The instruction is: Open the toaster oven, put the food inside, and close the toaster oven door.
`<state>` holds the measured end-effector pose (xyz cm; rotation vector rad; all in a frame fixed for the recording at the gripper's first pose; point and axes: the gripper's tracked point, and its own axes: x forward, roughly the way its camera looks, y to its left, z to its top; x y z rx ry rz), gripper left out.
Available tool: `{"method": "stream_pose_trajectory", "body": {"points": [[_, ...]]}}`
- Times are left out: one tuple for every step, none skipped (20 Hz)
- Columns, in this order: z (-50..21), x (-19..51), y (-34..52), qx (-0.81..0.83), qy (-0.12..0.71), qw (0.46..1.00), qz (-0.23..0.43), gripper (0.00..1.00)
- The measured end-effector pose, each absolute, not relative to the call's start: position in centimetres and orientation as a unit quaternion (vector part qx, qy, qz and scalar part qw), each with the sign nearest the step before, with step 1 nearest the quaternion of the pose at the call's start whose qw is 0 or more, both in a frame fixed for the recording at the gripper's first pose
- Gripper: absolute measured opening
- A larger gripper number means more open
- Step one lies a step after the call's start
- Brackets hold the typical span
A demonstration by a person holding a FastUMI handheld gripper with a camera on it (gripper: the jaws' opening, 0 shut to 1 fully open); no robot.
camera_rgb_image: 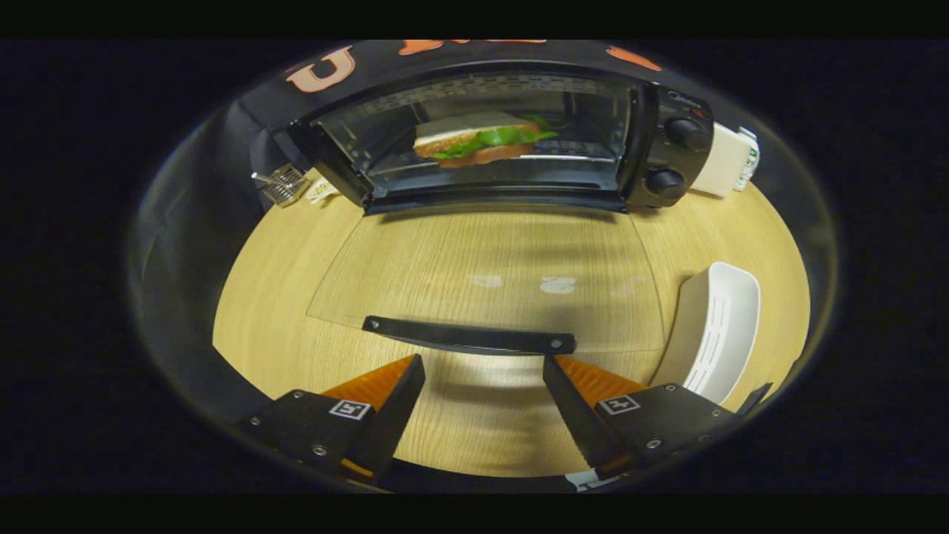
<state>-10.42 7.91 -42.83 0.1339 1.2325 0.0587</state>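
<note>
Item: toaster oven (pixel 671 141), black, at back of wooden table (pixel 259 297), two knobs on its right-hand panel. Door (pixel 489 274): glass, fully down, lying flat toward the gripper, table grain visible thru it. Door handle (pixel 468 336): black bar along the near edge of the glass, just ahead of the fingertips, not touched. Food: sandwich (pixel 482 141) w/ green leaves, sitting inside the oven cavity on the rack, approx centre. Gripper (pixel 483 378): fingers spread wide, nothing between them, hovering over the table just short of the handle; one finger lines up near the handle's middle, the other near its right end. Misc: white tray (pixel 715 334), slotted, empty, on table right of the door and beside the right finger; white box-like item (pixel 723 159) w/ a carton behind the oven's right side, details too small to tell; small metal wire piece (pixel 282 184) and a pale scrap by the oven's left corner. Status: open step done, food-in step looks done (sandwich on rack, tray empty). Left: close door only. Judgement: next move prob. needs fingers under or on the handle bar, then a lift-and-swing up to the oven front; handle is thin and low to the table, so slipping off it is the likely snag.
</note>
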Motion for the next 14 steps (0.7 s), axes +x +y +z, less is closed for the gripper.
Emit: {"method": "stream_pose_trajectory", "body": {"points": [[-42.9,-10.1,8.0,0.066,0.576,0.814,0.028,0.96],[-42.7,-10.1,8.1,0.074,0.576,0.814,0.031,0.96],[-42.2,-9.9,8.2,0.084,0.570,0.817,0.034,0.96],[-41.5,-9.7,8.2,0.094,0.562,0.821,0.038,0.95],[-40.6,-9.4,8.3,0.104,0.551,0.827,0.041,0.95],[-39.4,-8.9,8.3,0.109,0.537,0.835,0.044,0.95],[-38.3,-8.1,8.2,0.106,0.524,0.844,0.046,0.95],[-37.2,-7.3,8.4,0.101,0.511,0.852,0.054,0.95],[-36.0,-6.4,8.5,0.089,0.498,0.861,0.062,0.95],[-34.8,-5.3,8.3,0.072,0.485,0.869,0.064,0.95],[-33.9,-4.1,8.2,0.059,0.470,0.878,0.065,0.95],[-33.2,-2.9,8.0,0.051,0.459,0.885,0.062,0.95],[-32.5,-1.7,8.0,0.052,0.451,0.889,0.059,0.95],[-31.9,-0.7,7.9,0.055,0.444,0.892,0.057,0.95]]}}
